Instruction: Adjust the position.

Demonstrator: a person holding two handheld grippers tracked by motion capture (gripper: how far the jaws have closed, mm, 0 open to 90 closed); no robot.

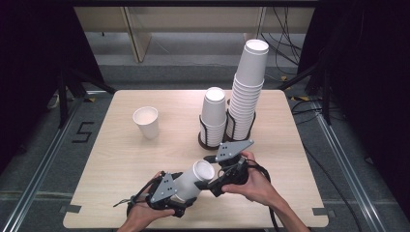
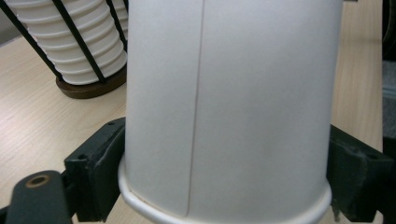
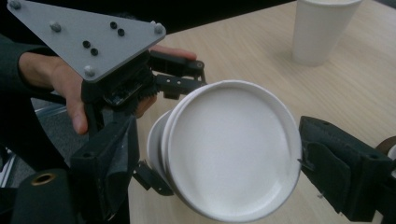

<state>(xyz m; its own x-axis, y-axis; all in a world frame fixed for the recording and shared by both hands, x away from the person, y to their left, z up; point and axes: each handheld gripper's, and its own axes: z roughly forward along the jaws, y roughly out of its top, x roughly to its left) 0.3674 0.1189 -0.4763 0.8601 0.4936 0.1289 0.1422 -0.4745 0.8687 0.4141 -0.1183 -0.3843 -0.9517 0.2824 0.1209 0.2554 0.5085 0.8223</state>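
A white paper cup lies on its side above the table's front edge. My left gripper is shut on it: in the left gripper view both black jaws press the cup just above its rolled mouth rim. The cup's recessed base points at my right gripper. In the right gripper view that gripper has a jaw on each side of the base, open, with a dark gap at the left jaw. A hand and the left gripper's grey plate show behind.
A single cup stands upright, mouth up, at the table's left middle. Two black wire holders sit at the back centre, one with a short cup stack, one with a tall leaning stack. The wooden table ends just behind my hands.
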